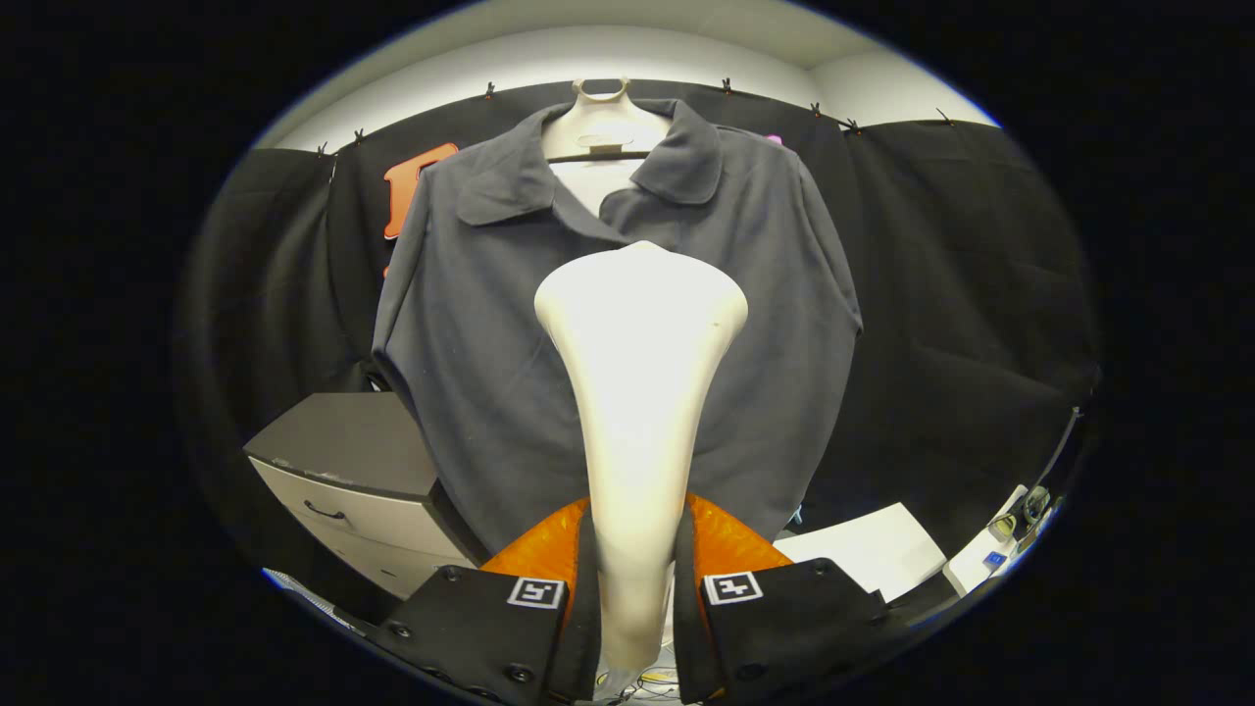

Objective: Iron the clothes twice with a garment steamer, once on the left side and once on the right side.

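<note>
Steamer: the cream garment steamer point(637, 392) stands upright between the fingers, its slim handle low down and its wide, flat head up in front of the shirt's chest, just under the open collar. Whether the head touches the cloth cannot be told from this angle.
Fingers: the gripper point(635, 588) is closed on the steamer's handle; both fingers point(549, 588) press against its sides, one on the left and one on the right, with only the handle's width between them.
Shirt: a dark grey polo shirt point(471, 324) hangs front-on beyond the fingers, collar spread, short sleeves drooping to either side, hem falling behind the steamer's handle and the fingers.
Hanger: a pale hanger point(603, 123) carries the shirt at the neck, its loop showing above the collar.
Wall: black cloth point(971, 294) hangs behind the shirt, clipped along its top edge, with a white wall above it.
Cabinet: a low cabinet point(358, 480) with a dark top and light drawer fronts stands to the left of the shirt's hem.
Tabletop: a white tabletop point(868, 549) lies low to the right of the fingers, with small items too blurred to name near its far end.
</note>
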A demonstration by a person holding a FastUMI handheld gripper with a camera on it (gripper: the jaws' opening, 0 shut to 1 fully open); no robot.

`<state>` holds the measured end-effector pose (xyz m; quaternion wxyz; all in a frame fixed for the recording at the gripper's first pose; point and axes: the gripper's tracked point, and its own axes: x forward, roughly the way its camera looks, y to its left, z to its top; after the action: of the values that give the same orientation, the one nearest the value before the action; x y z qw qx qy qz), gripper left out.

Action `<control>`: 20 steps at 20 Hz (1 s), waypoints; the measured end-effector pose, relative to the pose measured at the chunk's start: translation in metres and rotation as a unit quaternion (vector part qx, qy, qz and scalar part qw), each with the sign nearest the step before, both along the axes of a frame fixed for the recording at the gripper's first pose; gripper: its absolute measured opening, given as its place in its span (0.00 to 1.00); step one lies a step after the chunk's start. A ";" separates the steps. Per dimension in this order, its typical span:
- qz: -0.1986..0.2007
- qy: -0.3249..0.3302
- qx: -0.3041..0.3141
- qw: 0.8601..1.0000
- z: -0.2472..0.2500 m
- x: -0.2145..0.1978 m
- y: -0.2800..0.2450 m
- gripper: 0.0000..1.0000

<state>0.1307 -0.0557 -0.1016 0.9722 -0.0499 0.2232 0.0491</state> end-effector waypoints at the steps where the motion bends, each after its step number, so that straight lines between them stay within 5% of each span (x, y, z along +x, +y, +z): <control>1: -0.001 -0.010 0.001 1.000 0.009 0.007 -0.004 0.38; 10: -0.017 -0.058 0.003 0.998 0.051 0.065 -0.045 0.38; 20: -0.018 -0.052 0.002 0.999 0.033 0.099 -0.078 0.38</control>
<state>0.2300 -0.1338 -0.0681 0.9833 -0.0467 0.1735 0.0298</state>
